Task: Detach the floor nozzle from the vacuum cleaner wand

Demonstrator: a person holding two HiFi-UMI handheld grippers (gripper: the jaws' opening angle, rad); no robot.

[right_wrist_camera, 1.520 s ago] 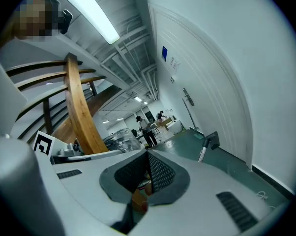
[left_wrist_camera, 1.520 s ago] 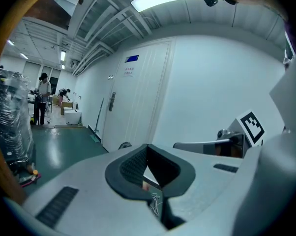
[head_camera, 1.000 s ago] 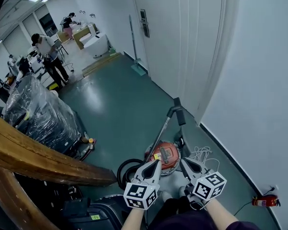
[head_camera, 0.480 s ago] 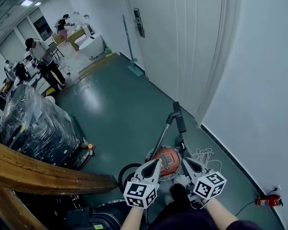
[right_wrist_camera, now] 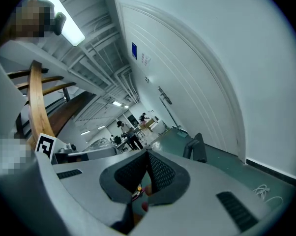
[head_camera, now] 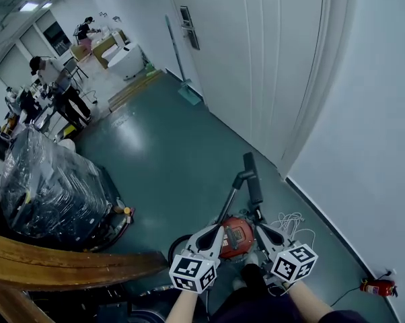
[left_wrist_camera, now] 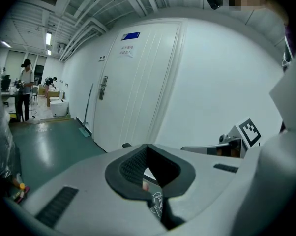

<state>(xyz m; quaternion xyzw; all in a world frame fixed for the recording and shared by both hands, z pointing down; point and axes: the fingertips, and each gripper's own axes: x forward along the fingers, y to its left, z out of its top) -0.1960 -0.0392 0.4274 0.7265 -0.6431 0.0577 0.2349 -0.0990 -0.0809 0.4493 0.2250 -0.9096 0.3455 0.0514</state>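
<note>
Both grippers are clenched on nothing. L gripper (head_camera: 214, 231) and R gripper (head_camera: 261, 229) sit side by side, and each one's own view shows the pads pressed together w/ nothing between them. Prob. shut because there's nothing within reach to take yet; this looks like the approach, not the grip.

The red canister (head_camera: 237, 234) sits just ahead of and below both tips, between them. The silver wand (head_camera: 228, 206) runs forward from near L's tip. The dark bar at its far end, which I take for the floor nozzle (head_camera: 252, 180), lies ahead of both grippers, closer to R's line and touching neither. Can't tell if the wand lies flat or leans up.

The black hose (head_camera: 177, 244) loops on L's outer side and the white cable (head_camera: 291, 219) is on R's.

Holding the pair together suits a two-handed job — one steadies the wand, the other pulls the nozzle. Both must open first.
</note>
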